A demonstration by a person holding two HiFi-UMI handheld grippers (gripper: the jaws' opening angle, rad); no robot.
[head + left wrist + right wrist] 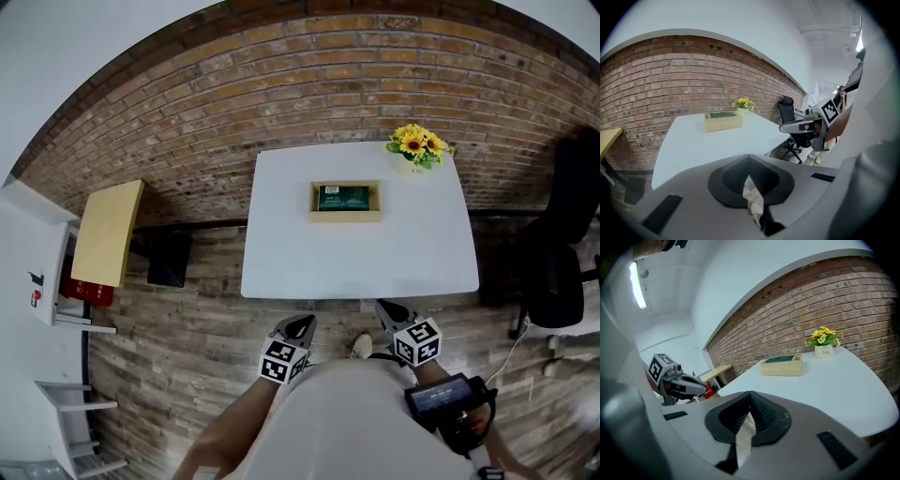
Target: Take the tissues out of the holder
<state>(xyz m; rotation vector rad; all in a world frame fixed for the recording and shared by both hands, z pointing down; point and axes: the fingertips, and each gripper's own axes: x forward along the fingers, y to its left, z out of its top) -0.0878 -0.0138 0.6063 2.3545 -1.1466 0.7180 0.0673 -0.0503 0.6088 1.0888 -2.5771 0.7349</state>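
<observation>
Head view showed both my grippers low, short of near edge of white table point(309, 262). Left gripper point(300, 325) clenched, jaws tip to tip, nothing between. Right gripper point(387, 309) clenched too, empty. Wooden holder point(346, 216) sat well ahead of both, toward far side of table. Green tissue pack point(343, 198) lay inside holder, untouched. Sunflower pot point(418, 148) stood beyond holder, ahead-right of right gripper.
</observation>
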